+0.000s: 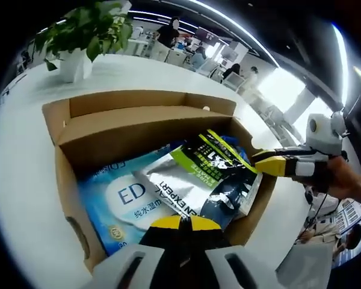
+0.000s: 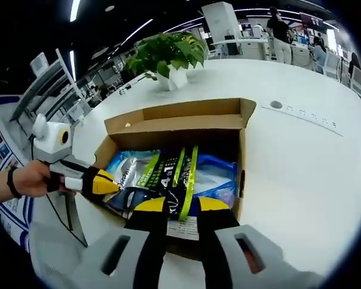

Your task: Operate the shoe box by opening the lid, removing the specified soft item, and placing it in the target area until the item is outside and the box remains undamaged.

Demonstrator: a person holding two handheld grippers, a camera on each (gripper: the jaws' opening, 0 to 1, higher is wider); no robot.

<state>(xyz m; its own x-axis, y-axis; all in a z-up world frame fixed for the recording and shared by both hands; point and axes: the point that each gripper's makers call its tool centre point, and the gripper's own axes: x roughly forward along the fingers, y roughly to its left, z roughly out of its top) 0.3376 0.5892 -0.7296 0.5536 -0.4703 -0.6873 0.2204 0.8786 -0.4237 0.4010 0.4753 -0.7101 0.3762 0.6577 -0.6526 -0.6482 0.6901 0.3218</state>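
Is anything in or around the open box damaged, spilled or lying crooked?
Nothing looks damaged or spilled. The box stands open on the white table, its walls intact. The only untidy thing: the black and green pouch lies askew over the blue packs inside, one end riding up toward the rim.

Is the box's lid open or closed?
Open. The cardboard box has its lid folded back, and the packets inside show.
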